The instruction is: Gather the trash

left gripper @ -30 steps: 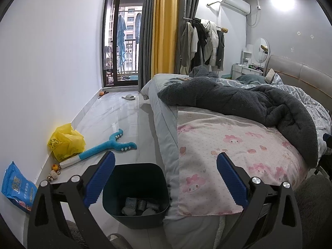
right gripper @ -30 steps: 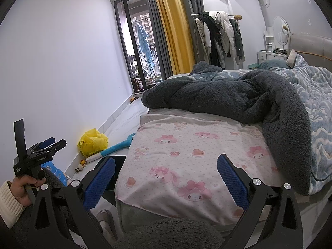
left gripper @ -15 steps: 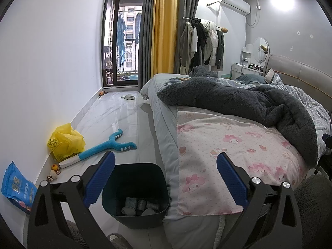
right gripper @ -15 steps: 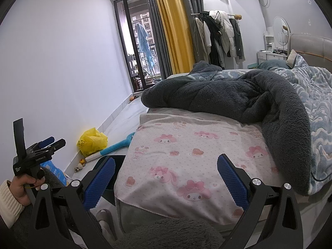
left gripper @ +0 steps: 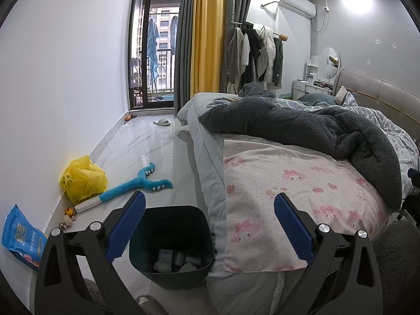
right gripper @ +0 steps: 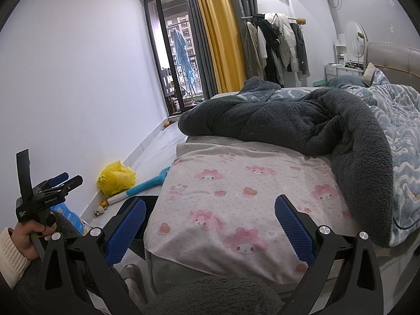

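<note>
Both the left gripper (left gripper: 209, 221) and the right gripper (right gripper: 210, 221) have fingers apart, holding nothing. The dark bin (left gripper: 170, 244), with some trash inside, stands at 6 o'clock beside the bed (left gripper: 302, 183). The yellow bag (left gripper: 82, 181) lies at 9 o'clock by the wall; I would approach it low and pinch a fold.

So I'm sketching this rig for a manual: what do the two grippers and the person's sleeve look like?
Each gripper, left and right, has black triangular cut-out arms, silver bolts and ribbed blue pads. The left handle carries small white lettering. The hand wears a cream ribbed knit cuff.
</note>
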The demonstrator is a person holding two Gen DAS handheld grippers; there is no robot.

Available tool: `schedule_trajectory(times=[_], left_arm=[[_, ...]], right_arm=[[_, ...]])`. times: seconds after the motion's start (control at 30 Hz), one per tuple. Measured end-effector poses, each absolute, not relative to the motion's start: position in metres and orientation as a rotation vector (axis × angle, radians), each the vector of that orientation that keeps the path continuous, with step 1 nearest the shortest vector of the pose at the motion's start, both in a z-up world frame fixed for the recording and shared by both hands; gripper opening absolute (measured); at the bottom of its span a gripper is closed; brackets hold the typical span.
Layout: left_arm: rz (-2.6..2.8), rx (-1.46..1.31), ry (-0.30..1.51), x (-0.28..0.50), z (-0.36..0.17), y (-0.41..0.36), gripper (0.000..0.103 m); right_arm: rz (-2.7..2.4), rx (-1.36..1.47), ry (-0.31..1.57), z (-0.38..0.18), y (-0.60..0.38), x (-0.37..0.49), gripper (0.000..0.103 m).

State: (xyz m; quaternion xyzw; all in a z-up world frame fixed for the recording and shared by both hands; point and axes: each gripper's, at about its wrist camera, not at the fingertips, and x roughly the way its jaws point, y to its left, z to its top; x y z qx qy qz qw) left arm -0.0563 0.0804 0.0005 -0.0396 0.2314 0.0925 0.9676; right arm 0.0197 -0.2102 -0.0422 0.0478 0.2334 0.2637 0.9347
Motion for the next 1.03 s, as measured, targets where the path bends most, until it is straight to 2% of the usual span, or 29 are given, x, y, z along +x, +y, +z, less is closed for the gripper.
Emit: schedule_trajectory(times=[1.03], left_arm=[[0.181,-0.075,0.472,-0.0571,-0.0034,0.0838,0.100]], right_arm=[[0.541,0.097,0.478,-0.0411,-0.2114,0.0212,0.100]])
